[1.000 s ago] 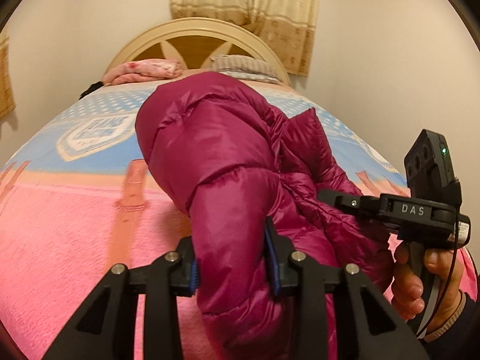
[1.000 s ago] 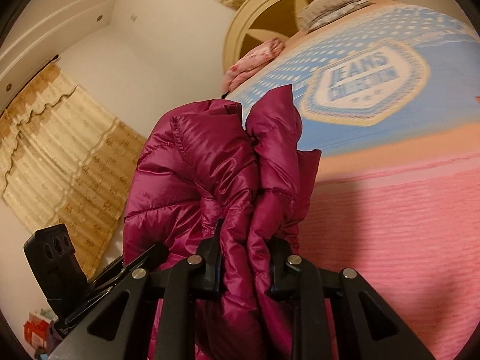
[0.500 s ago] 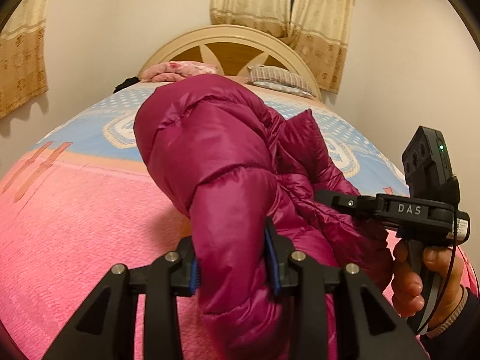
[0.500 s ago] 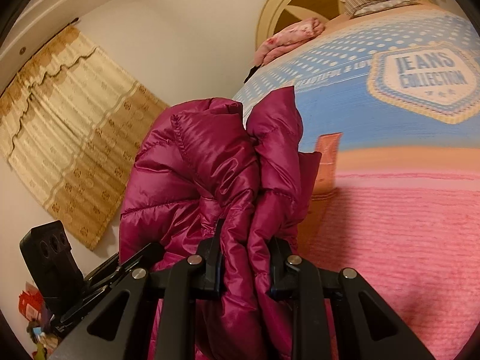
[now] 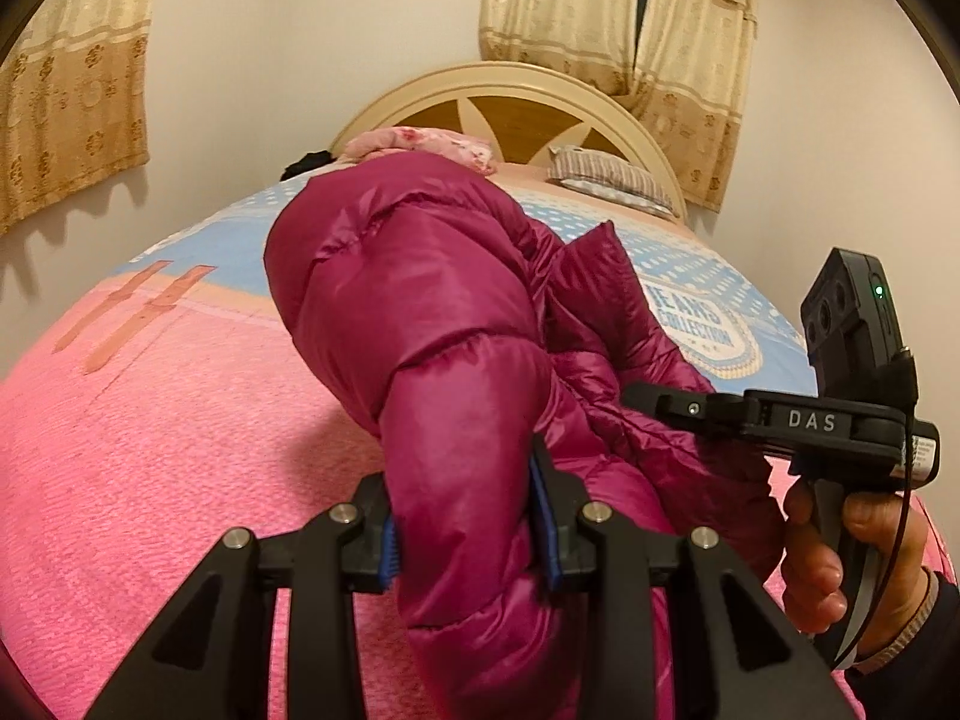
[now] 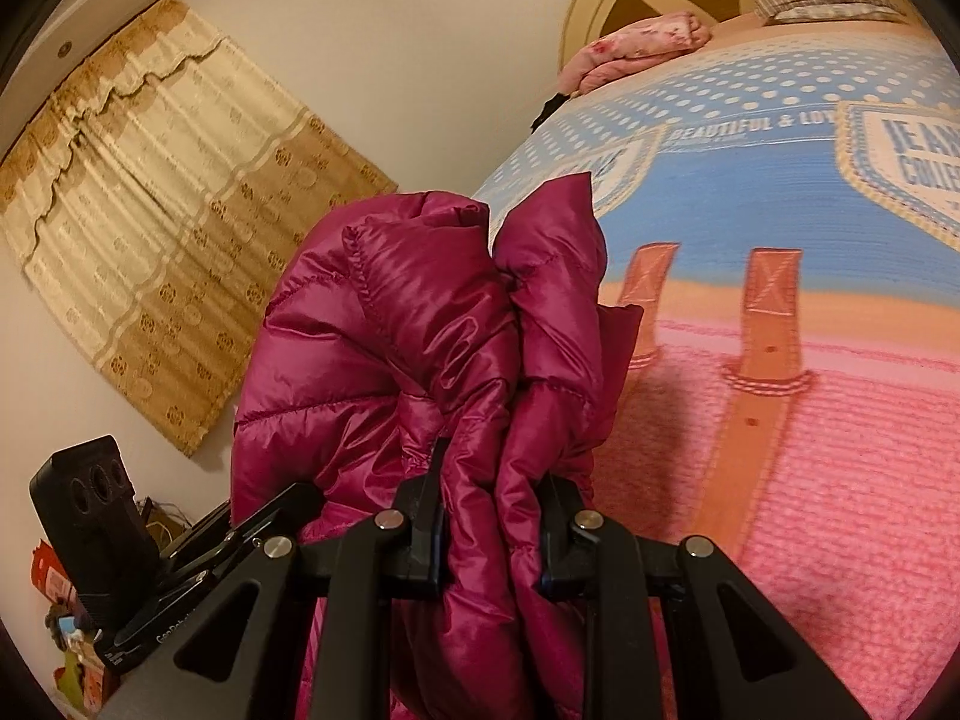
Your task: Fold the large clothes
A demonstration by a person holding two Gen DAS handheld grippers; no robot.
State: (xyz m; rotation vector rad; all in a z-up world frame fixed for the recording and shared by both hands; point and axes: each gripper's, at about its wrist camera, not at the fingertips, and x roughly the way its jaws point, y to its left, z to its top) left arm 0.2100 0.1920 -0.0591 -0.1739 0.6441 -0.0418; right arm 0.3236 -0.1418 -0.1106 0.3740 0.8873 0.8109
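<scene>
A magenta puffer jacket (image 5: 420,312) hangs bunched above the bed, held by both grippers. My left gripper (image 5: 471,525) is shut on a thick fold of it, its blue pads pressed into the fabric. In the right wrist view the same jacket (image 6: 384,336) bulges up over my right gripper (image 6: 492,525), which is shut on another gathered fold. The right gripper (image 5: 690,411) also shows from the side in the left wrist view, with a hand (image 5: 840,546) on its handle and its fingers buried in the jacket. The left gripper's body (image 6: 156,576) sits at the lower left of the right wrist view.
The bed (image 5: 150,450) carries a pink and blue blanket with a badge print (image 5: 696,324). A folded pink quilt (image 5: 432,144) and a striped pillow (image 5: 606,177) lie by the arched headboard (image 5: 510,102). Curtains (image 6: 150,192) hang on the walls. Clutter (image 6: 60,612) sits on the floor at left.
Both grippers, still holding the jacket, have swung sideways over the bed; the headboard and blanket print slid right in both views. The grips have not changed.
</scene>
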